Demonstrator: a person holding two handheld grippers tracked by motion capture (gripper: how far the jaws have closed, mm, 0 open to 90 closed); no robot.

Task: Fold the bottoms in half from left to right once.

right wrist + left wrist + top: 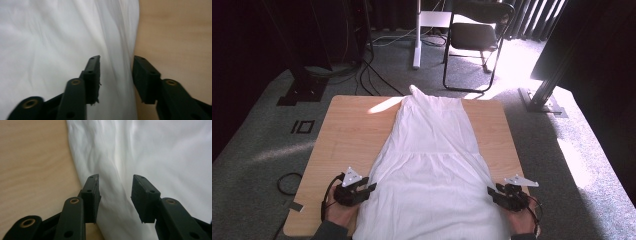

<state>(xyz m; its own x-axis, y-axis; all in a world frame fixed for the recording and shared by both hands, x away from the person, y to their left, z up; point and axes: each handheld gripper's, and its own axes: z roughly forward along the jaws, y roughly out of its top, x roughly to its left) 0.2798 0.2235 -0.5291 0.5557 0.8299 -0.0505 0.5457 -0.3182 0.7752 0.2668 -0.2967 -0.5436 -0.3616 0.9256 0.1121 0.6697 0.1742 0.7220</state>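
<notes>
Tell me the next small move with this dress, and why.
Probably lower both grippers and close them on the dress edges. The left gripper and right gripper stand open over the side edges near the hem, gripping nothing, and the dress lies flat.

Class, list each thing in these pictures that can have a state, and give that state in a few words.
White dress: spread flat on the table, neck end far from the person.
Left gripper: open, over the dress's left edge.
Right gripper: open, over its right edge.
Folding chair: unfolded, unoccupied.
</notes>
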